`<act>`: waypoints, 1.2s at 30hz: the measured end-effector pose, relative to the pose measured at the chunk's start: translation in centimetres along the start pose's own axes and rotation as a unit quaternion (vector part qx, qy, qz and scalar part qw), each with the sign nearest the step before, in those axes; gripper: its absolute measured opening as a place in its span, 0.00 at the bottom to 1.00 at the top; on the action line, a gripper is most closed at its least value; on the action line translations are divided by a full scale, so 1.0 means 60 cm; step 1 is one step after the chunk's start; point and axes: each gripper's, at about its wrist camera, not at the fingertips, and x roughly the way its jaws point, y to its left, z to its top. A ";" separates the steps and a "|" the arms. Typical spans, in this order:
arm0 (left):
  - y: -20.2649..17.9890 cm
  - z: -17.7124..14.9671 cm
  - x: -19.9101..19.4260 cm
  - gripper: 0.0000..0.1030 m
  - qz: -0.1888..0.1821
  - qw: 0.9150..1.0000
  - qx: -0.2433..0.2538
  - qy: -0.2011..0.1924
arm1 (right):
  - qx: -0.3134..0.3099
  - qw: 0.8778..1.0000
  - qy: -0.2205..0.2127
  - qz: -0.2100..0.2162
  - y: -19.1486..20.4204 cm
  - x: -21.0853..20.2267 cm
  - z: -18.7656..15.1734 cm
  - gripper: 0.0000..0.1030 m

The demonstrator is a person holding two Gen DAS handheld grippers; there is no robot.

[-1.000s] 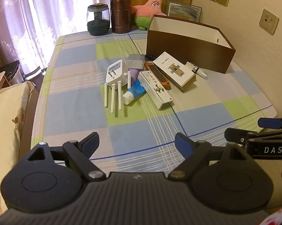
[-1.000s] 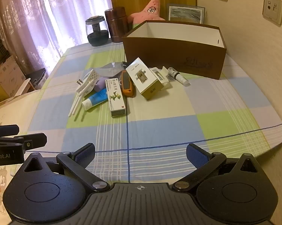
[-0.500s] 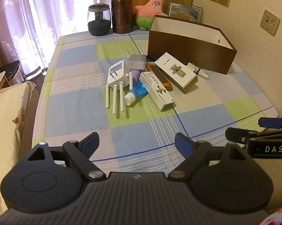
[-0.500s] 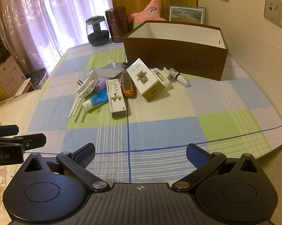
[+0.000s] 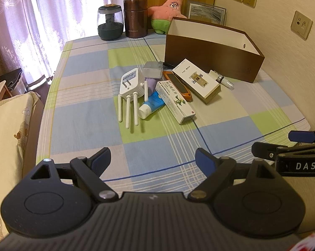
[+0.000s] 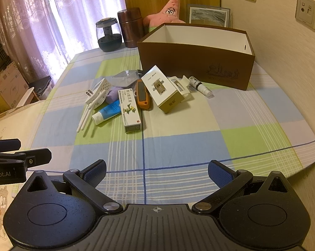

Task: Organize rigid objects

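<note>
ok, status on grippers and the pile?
Left gripper open, empty. Right gripper open, empty. Pile untouched before brown box; nearest is medicine carton. Path clear.

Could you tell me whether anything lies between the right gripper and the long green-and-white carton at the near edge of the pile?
Nothing visible does. The right gripper hangs open over bare checked tablecloth, and the green-and-white carton is the nearest item of the pile, its end facing the gripper. The blue tube lies beside it, not in front.
</note>
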 end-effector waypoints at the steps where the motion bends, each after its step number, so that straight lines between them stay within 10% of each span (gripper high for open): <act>1: 0.000 0.000 0.000 0.83 0.000 1.000 0.000 0.000 | 0.000 1.000 0.000 0.000 0.000 0.000 0.000 0.98; 36: 0.000 0.000 0.000 0.83 0.001 1.000 -0.001 0.000 | 0.001 1.000 0.001 0.002 -0.007 0.007 0.007 0.98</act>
